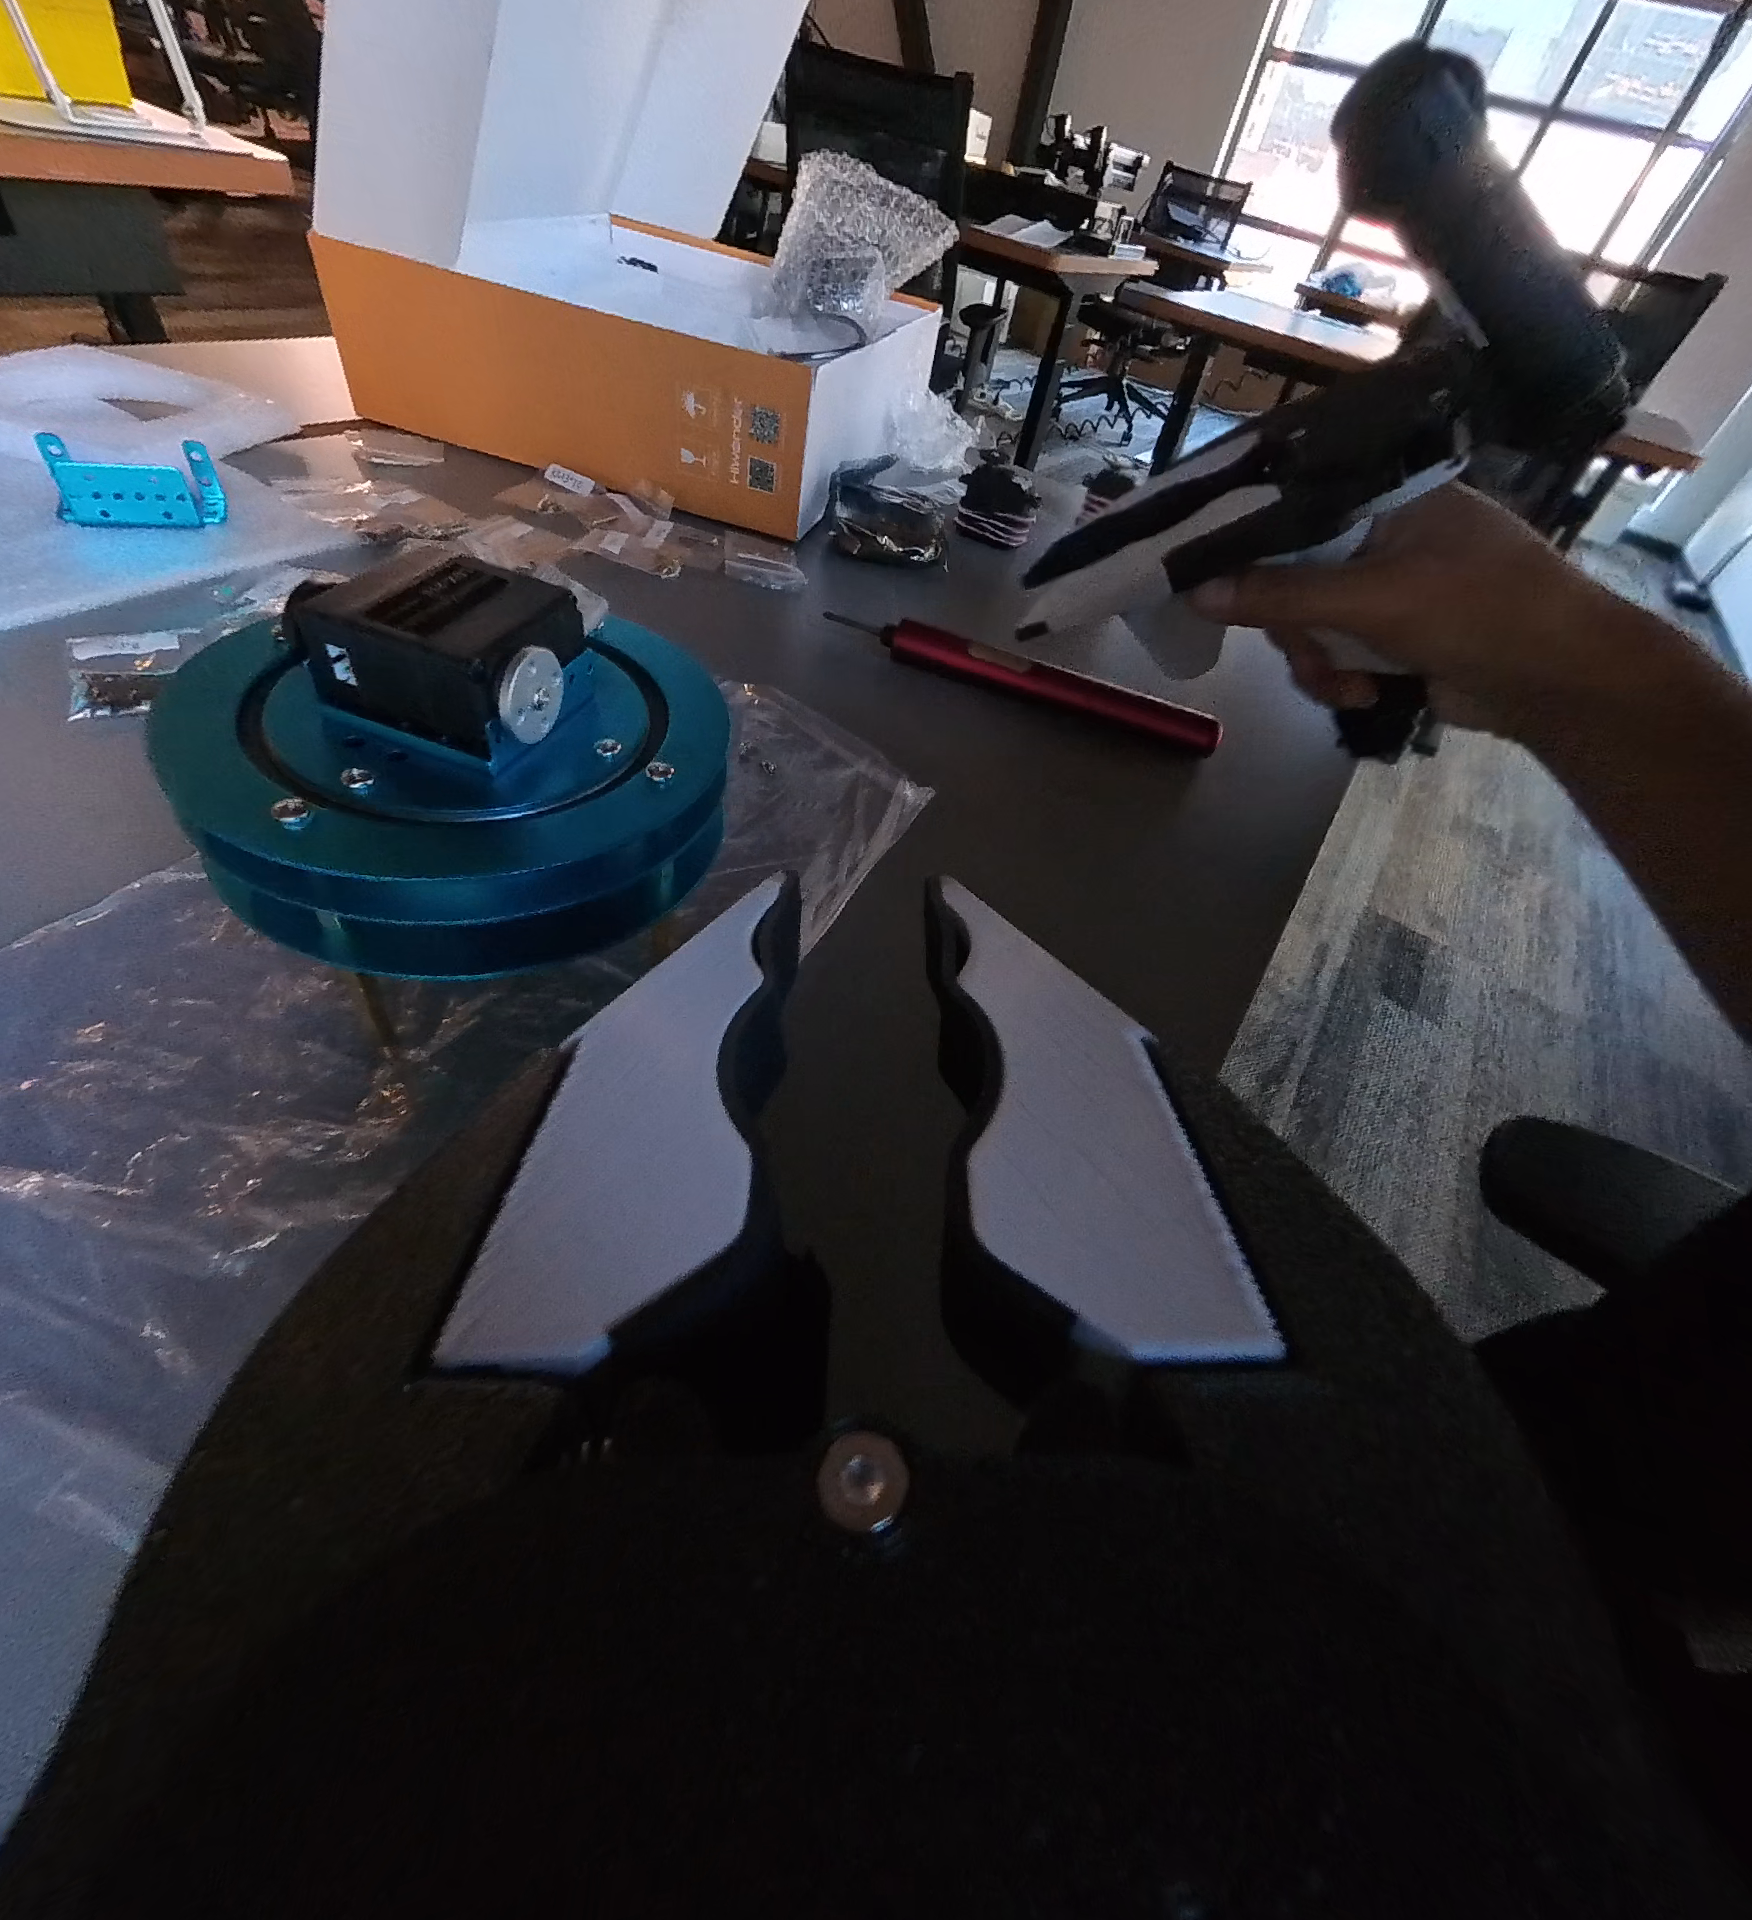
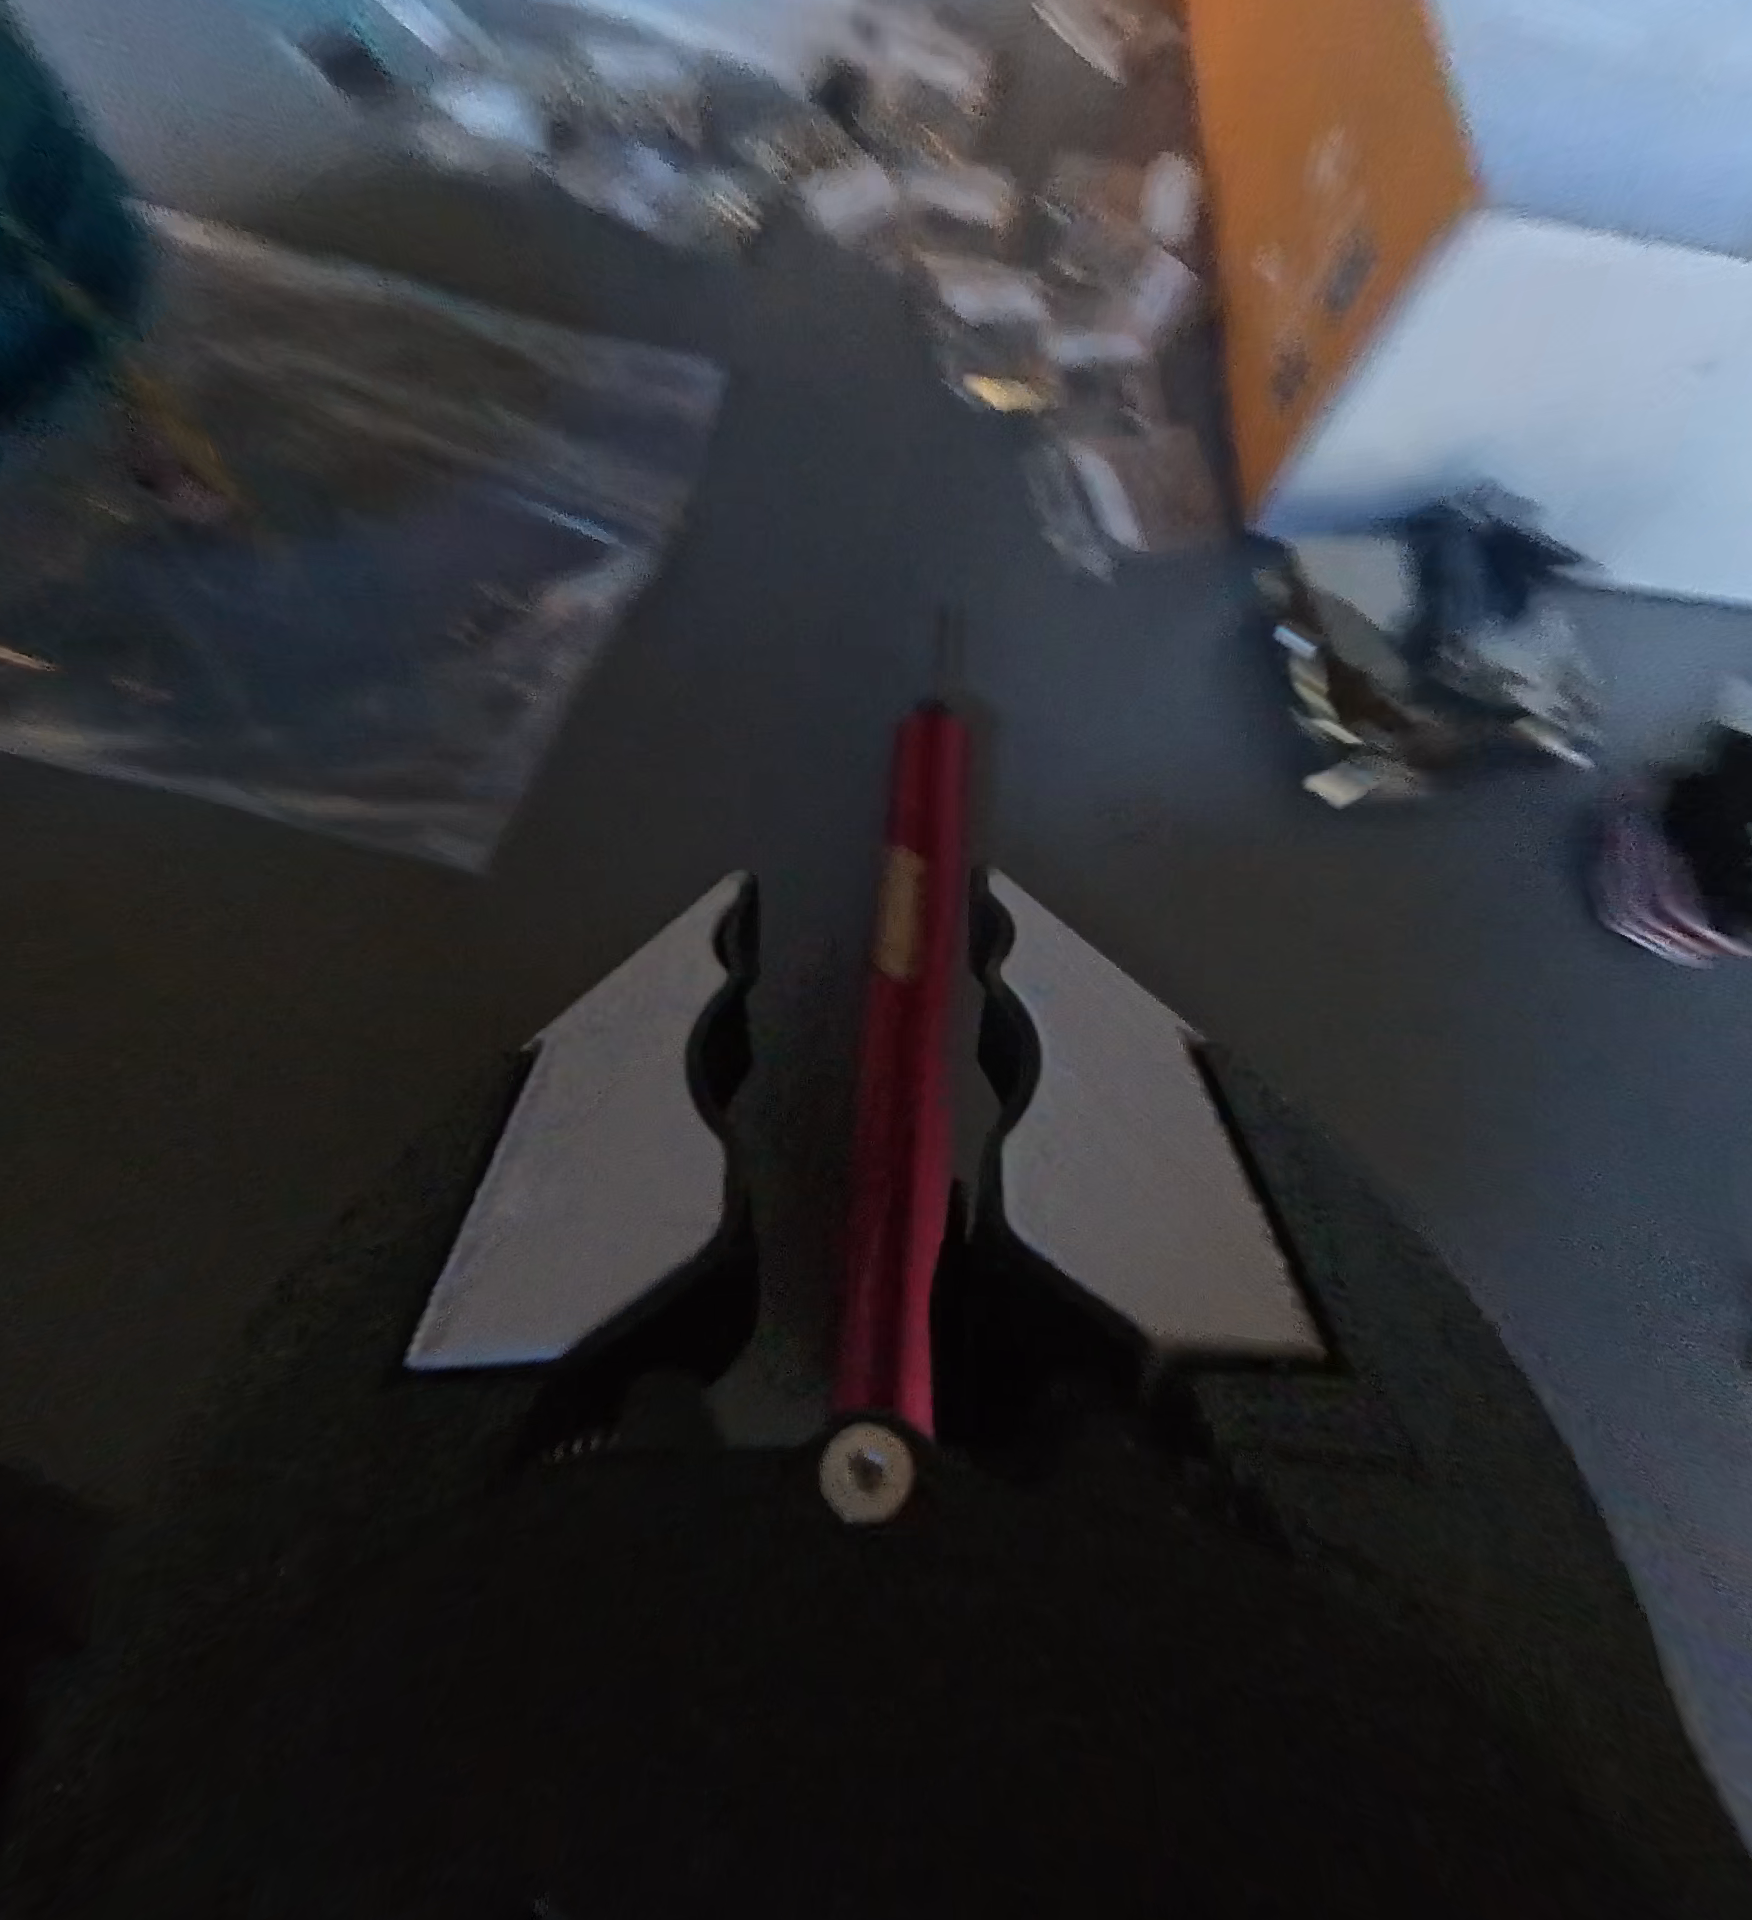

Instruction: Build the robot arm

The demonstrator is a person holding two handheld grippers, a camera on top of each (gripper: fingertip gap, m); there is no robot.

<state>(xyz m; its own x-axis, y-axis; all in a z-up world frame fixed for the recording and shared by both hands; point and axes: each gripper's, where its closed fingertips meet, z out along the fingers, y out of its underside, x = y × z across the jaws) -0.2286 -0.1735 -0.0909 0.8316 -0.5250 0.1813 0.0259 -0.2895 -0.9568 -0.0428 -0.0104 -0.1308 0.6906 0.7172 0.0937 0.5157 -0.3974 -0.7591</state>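
A red pen-shaped screwdriver [image 1: 1048,691] lies on the dark table [image 1: 1111,852]. My right gripper [image 1: 1030,605], held in a person's hand [image 1: 1423,623], hovers just above its middle, tips pointing left. In the blurred right wrist view the screwdriver [image 2: 903,1039] runs lengthwise between the parted fingers of my right gripper [image 2: 867,883], closer to the right finger, with a gap on the left. My left gripper [image 1: 864,894] is open and empty above the table. A blue round base [image 1: 436,831] carrying a black servo [image 1: 436,644] stands ahead and to its left.
An open orange and white box [image 1: 581,384] with bubble wrap stands at the back. Small screw bags [image 1: 643,540] lie before it, with blue brackets [image 1: 134,488] on white foam at left. A clear plastic sheet [image 1: 176,1091] lies under the base. The table edge and carpet [image 1: 1474,987] are at right. Across from one pair of fingers to the other is roughly 25 centimeters.
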